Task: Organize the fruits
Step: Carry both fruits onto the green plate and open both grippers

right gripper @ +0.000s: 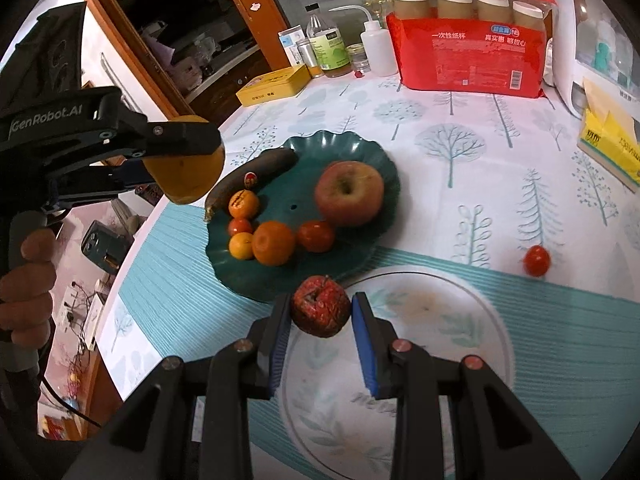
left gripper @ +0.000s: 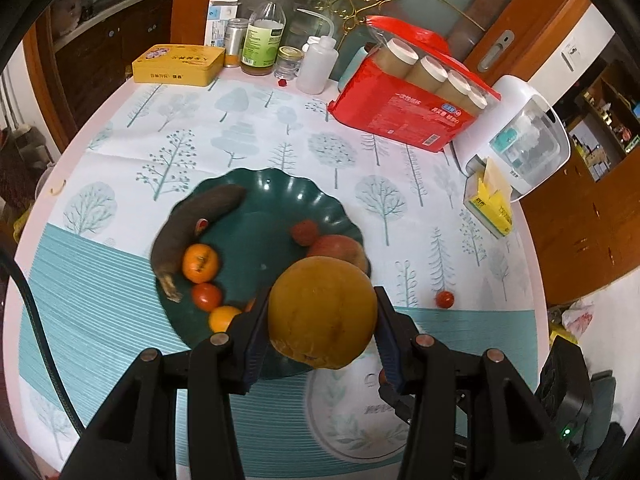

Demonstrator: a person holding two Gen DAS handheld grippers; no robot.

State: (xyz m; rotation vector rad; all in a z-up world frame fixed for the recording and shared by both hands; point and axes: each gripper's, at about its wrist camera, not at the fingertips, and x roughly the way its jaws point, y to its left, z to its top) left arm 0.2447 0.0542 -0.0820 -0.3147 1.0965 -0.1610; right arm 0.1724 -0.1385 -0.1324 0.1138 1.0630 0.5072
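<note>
While our left gripper [left gripper: 322, 316] clamps the orange [left gripper: 322, 312] and the right [right gripper: 320, 316] the shrivelled apple [right gripper: 319, 307], we carry both toward the plate [right gripper: 360, 148], lowering next.

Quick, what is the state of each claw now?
Left claw: closed on the orange.
Right claw: closed on the wrinkled red fruit.

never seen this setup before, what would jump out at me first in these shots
Most striking is the big orange, clamped in the left gripper above the near edge of the green plate. Next, the small wrinkled red fruit, gripped by the right gripper just short of that plate. The plate itself is crowded: a dark banana, a large apple and several small oranges and tomatoes.
</note>
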